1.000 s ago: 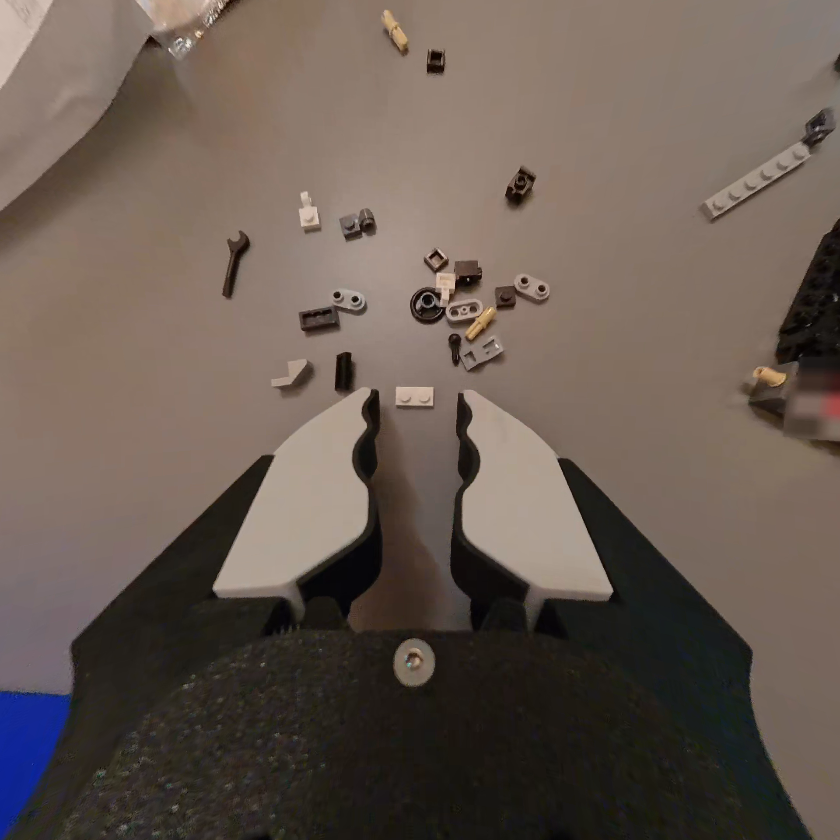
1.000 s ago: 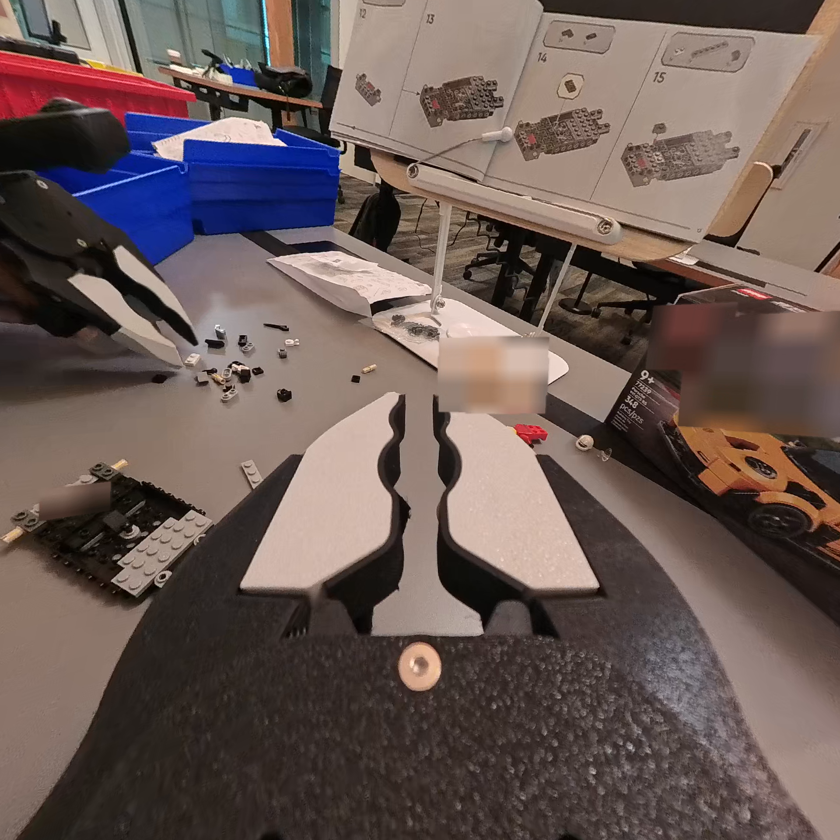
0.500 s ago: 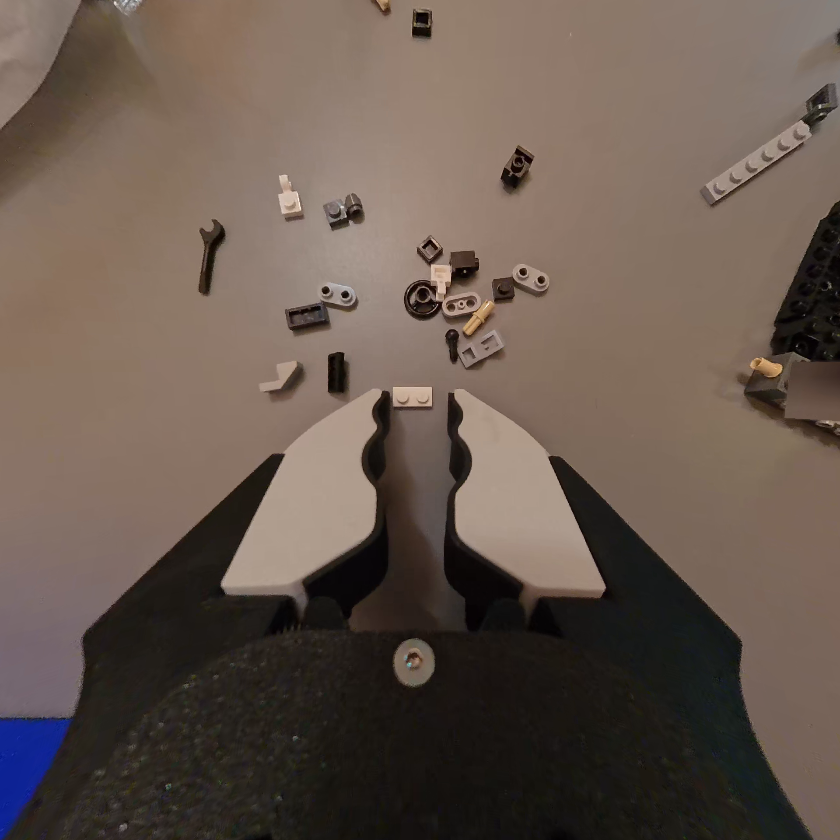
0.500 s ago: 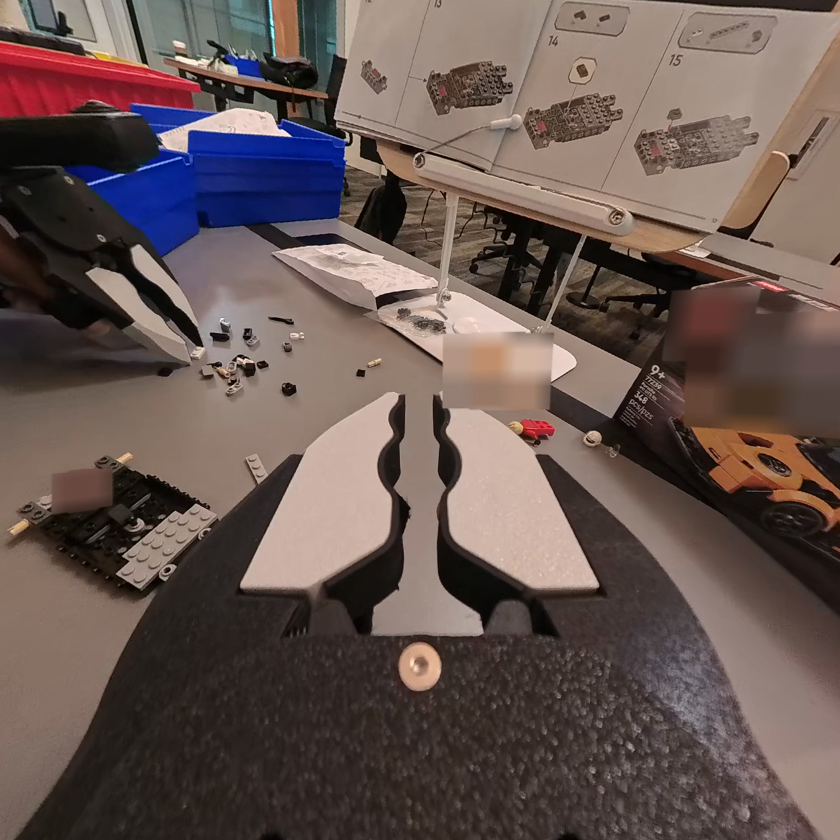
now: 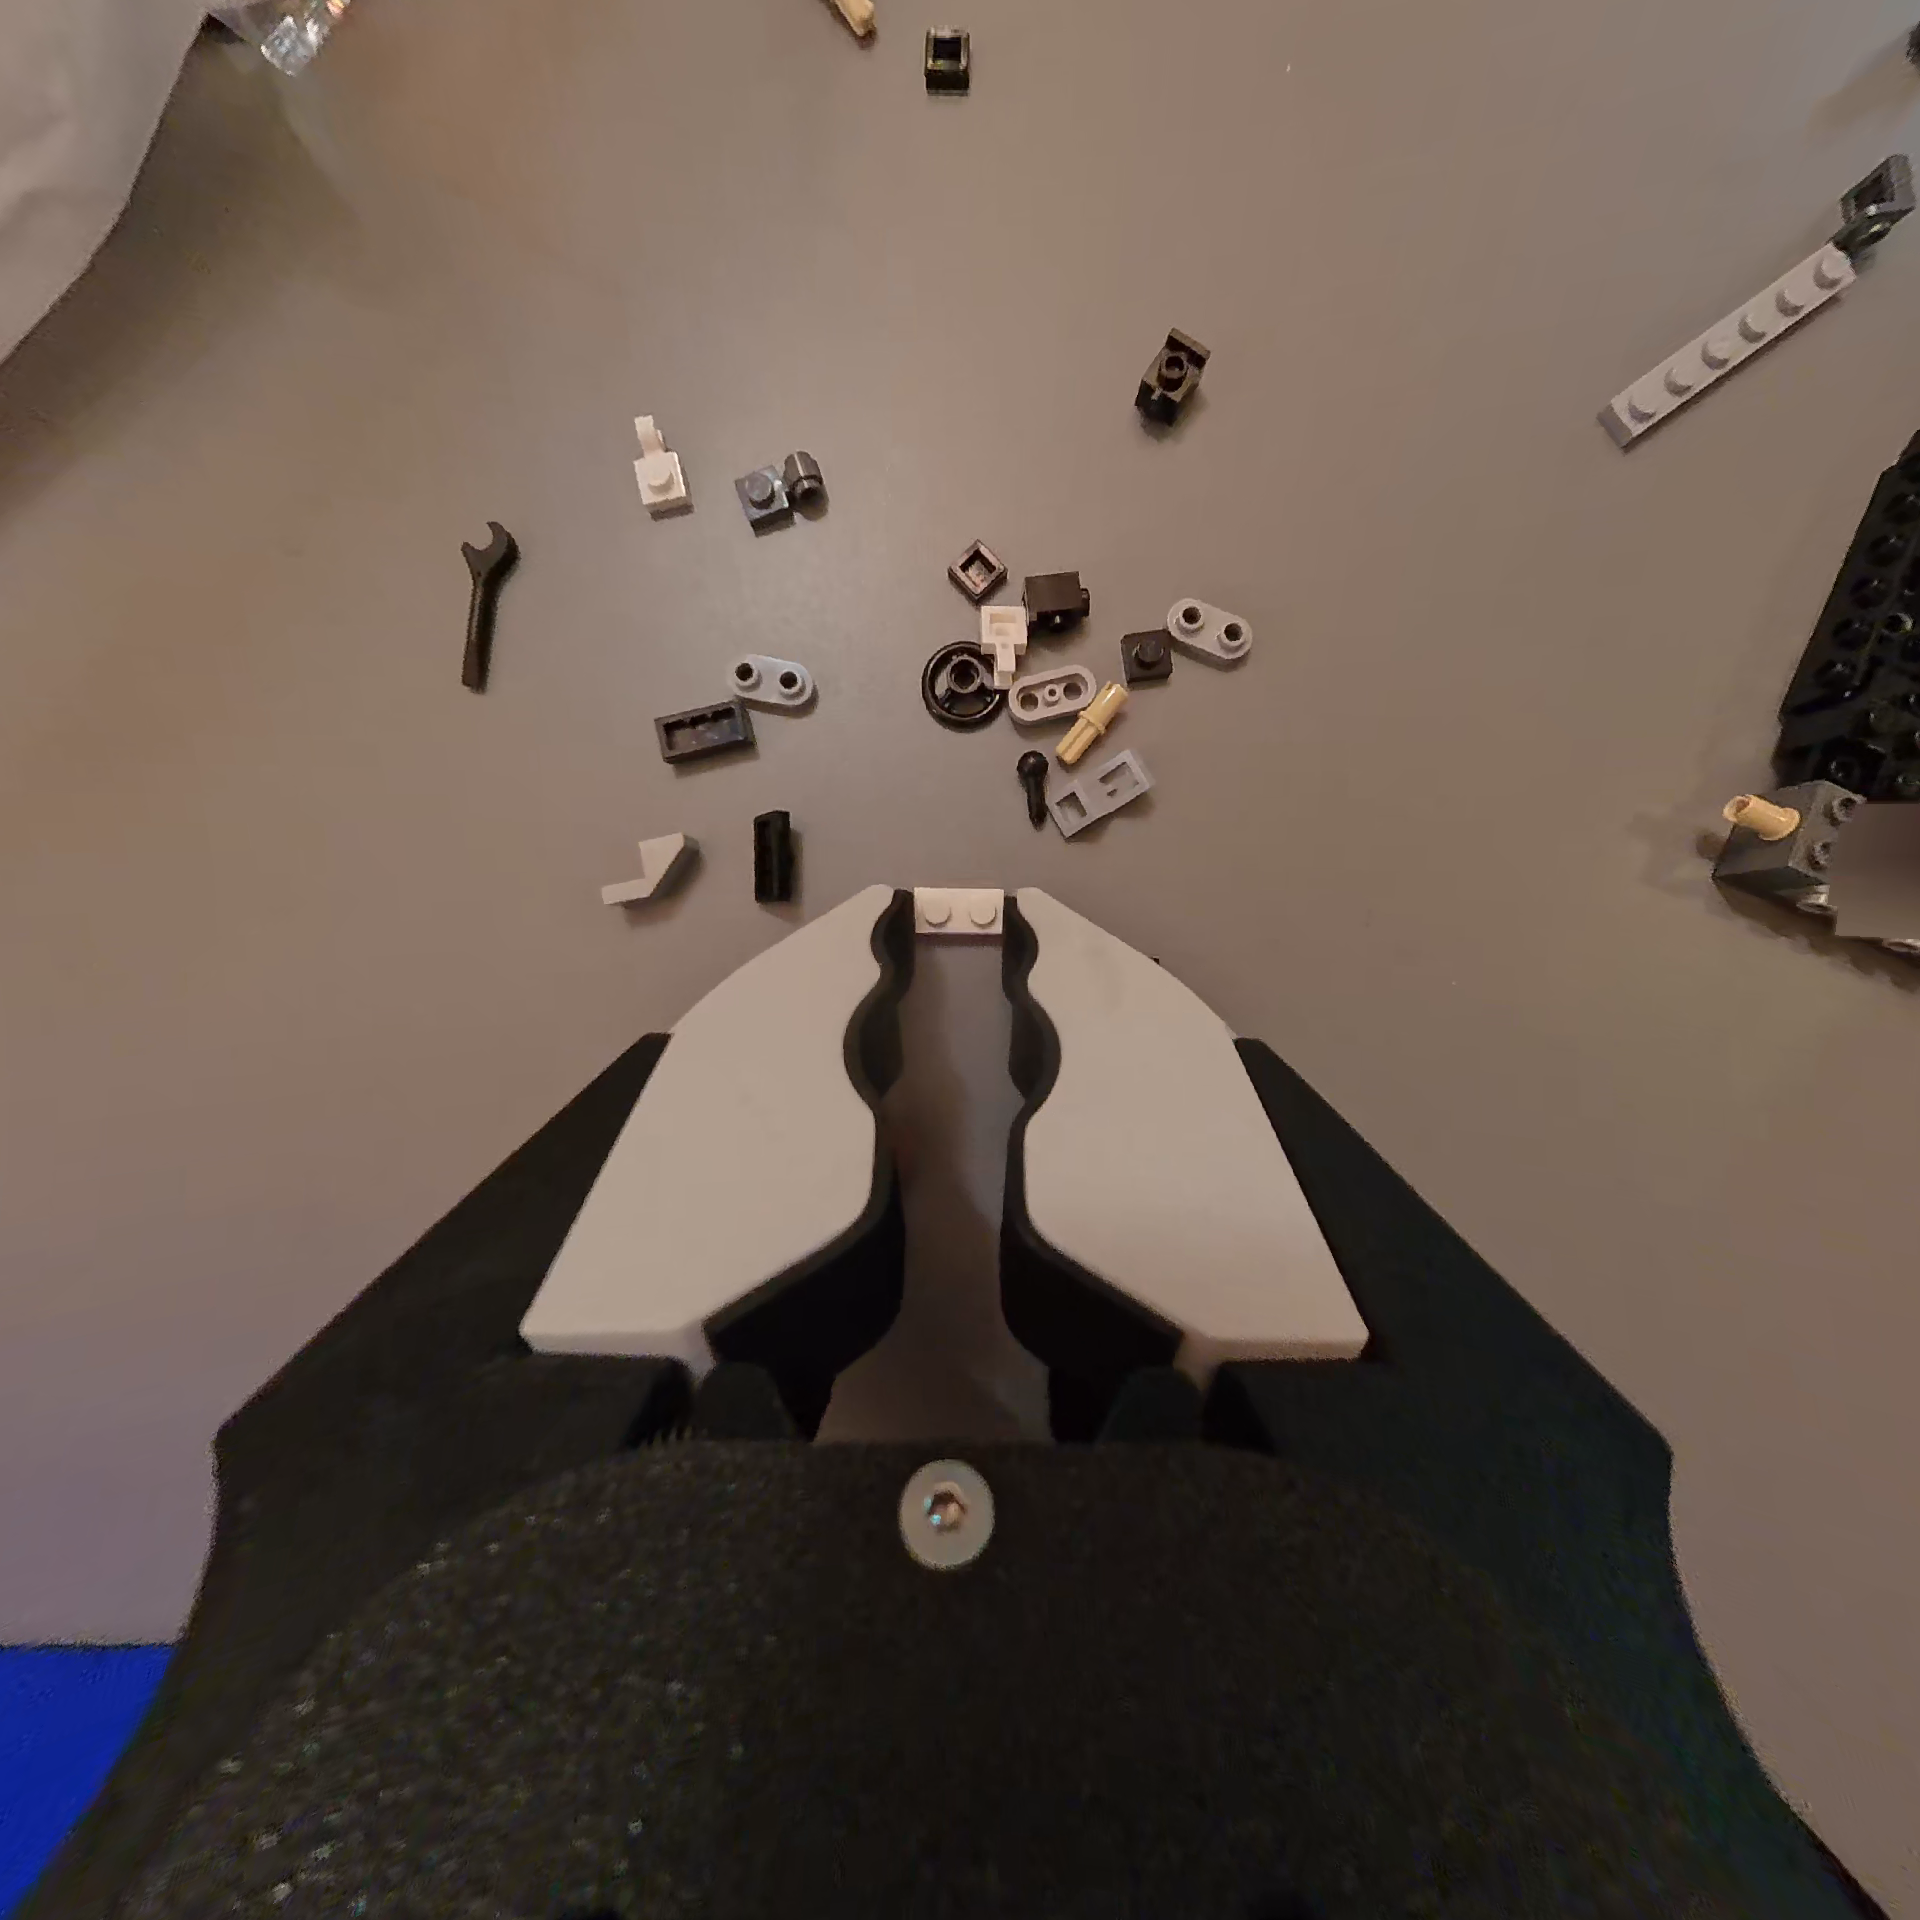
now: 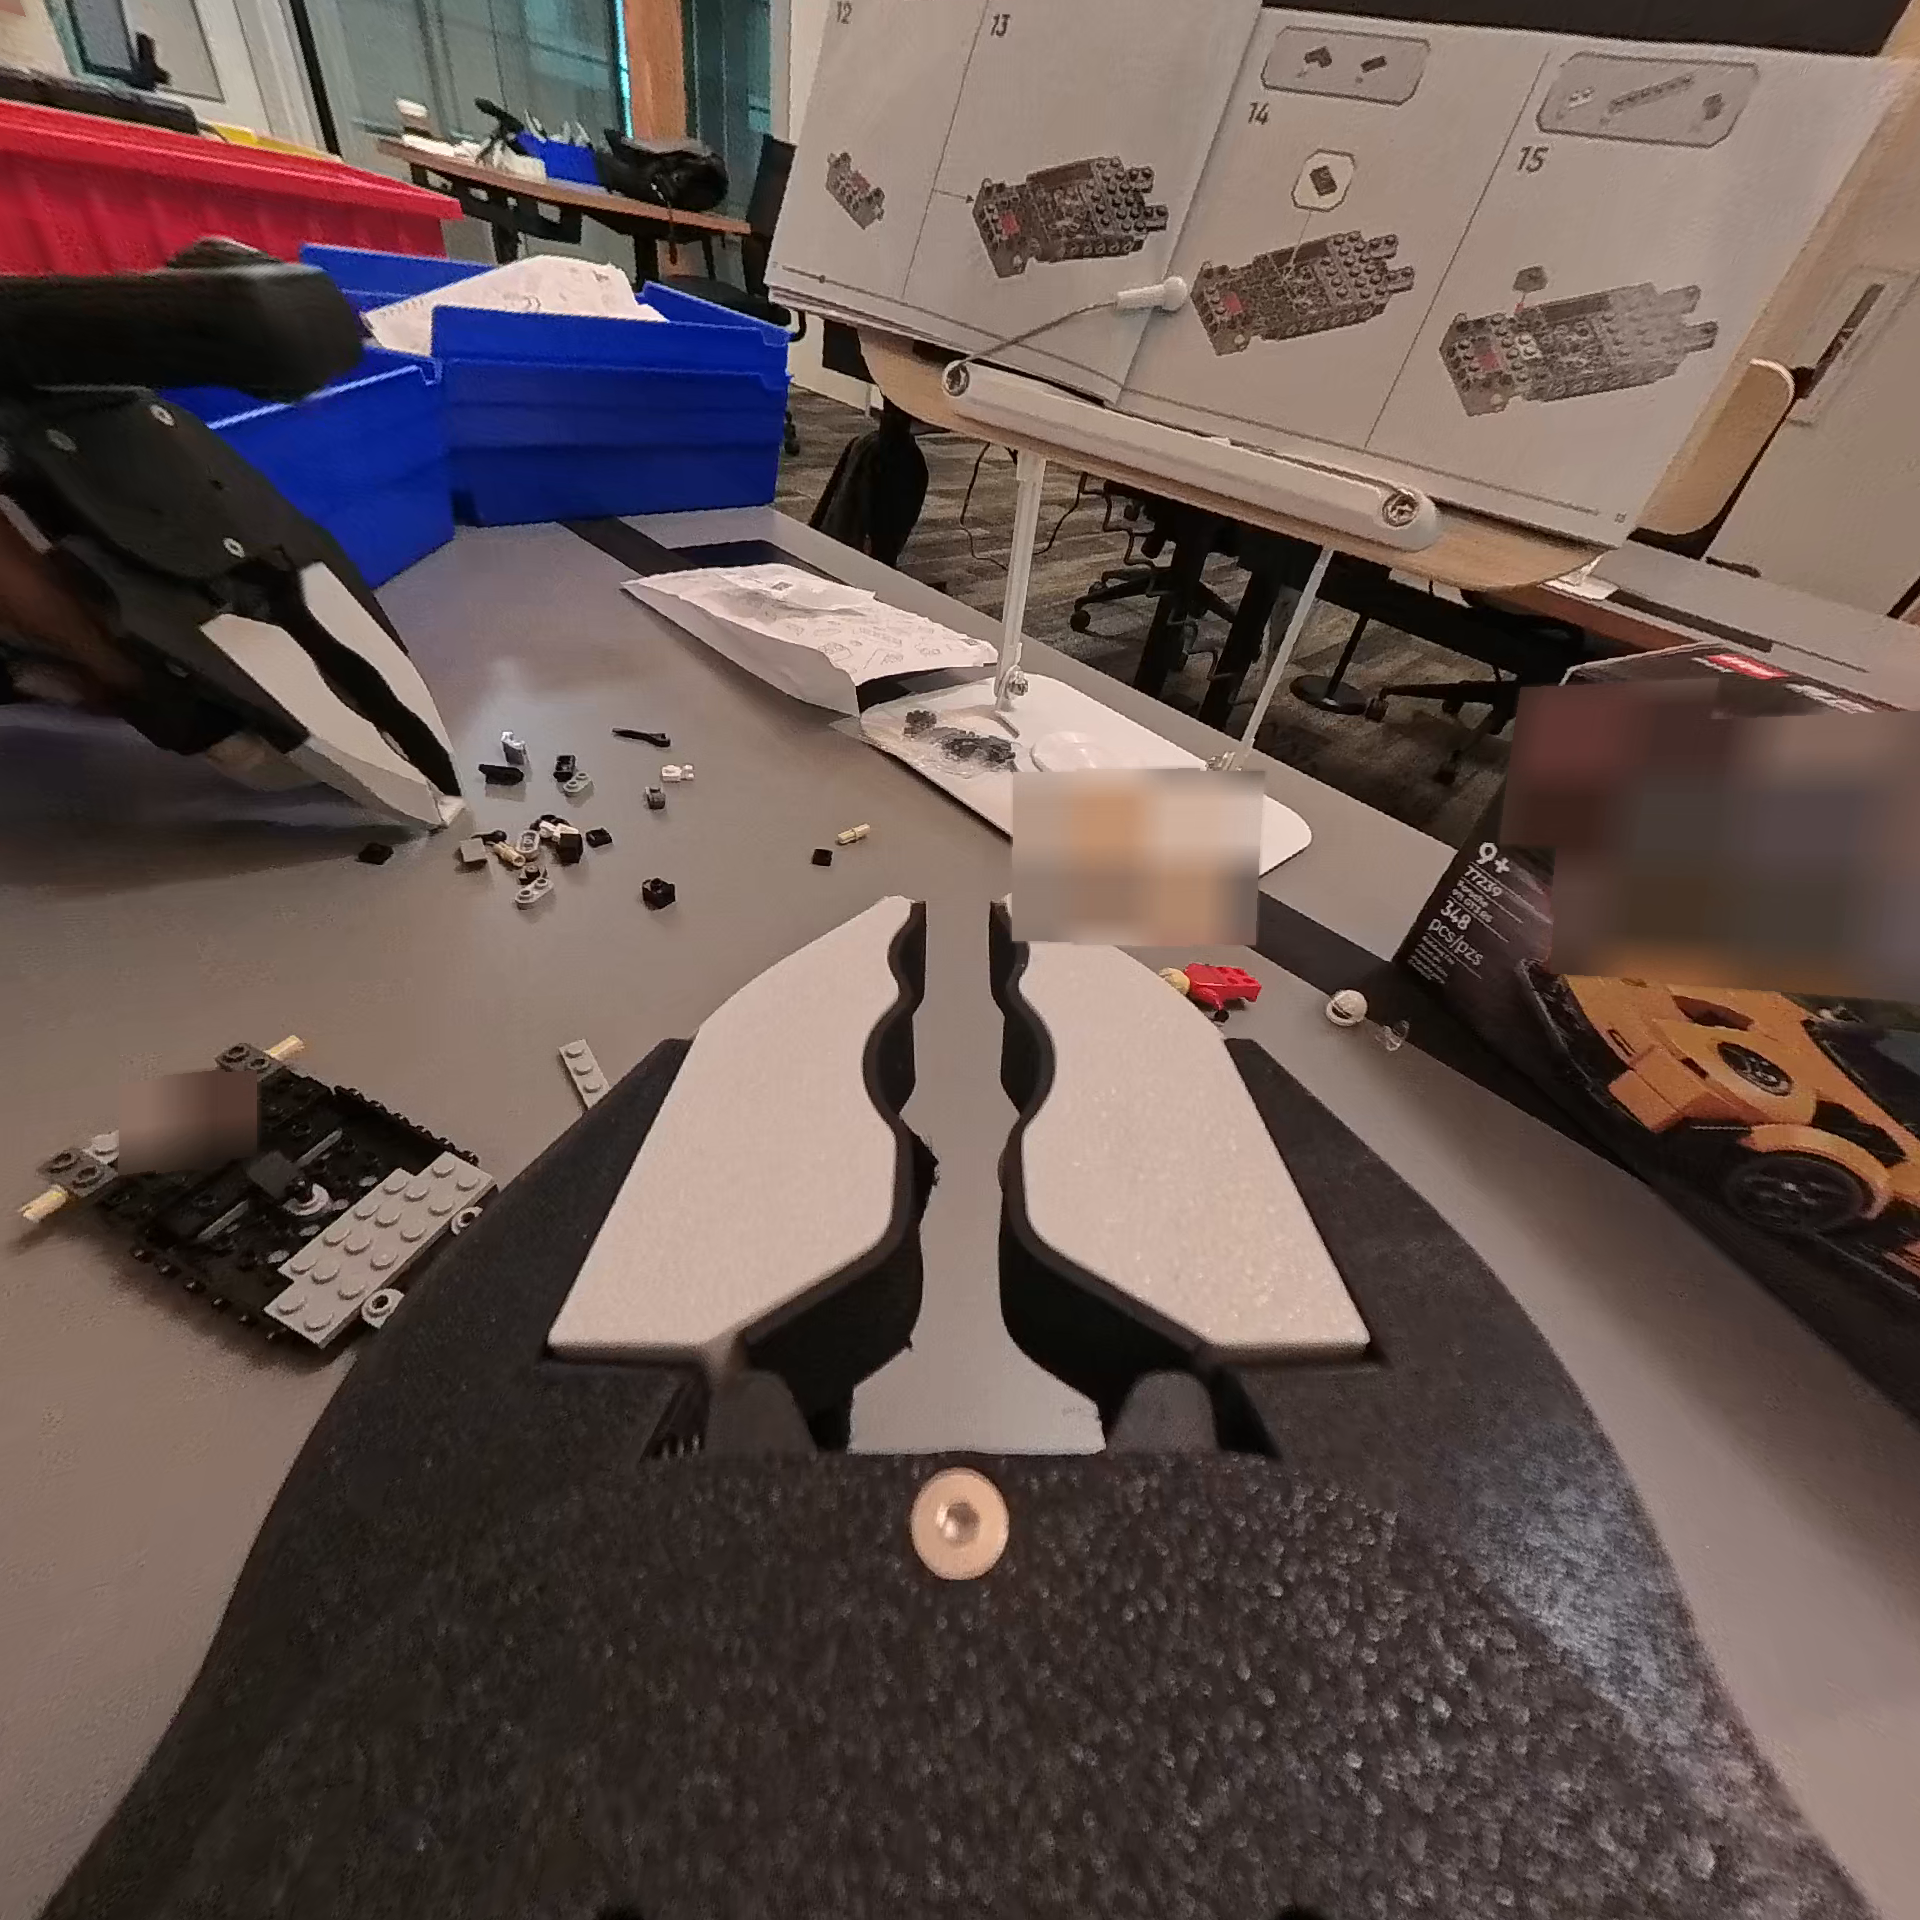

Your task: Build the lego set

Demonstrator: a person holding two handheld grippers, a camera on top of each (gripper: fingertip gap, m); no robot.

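The grey tabletop (image 5: 1351, 208) spreads under me, with the set's box (image 6: 1704, 1039) at three o'clock in my right wrist view and the open instruction booklet (image 6: 1299, 239) at twelve. The black and grey partly built chassis (image 6: 270, 1205) lies at nine o'clock there. My right gripper (image 6: 956, 914) hovers over bare tabletop, jaws slightly parted and empty. Loose small pieces (image 5: 1039, 686) scatter at twelve o'clock ahead of my left gripper (image 5: 958, 909), whose jaws are clenched on a white two-stud plate (image 5: 958, 914) right at their tips, low against the tabletop.
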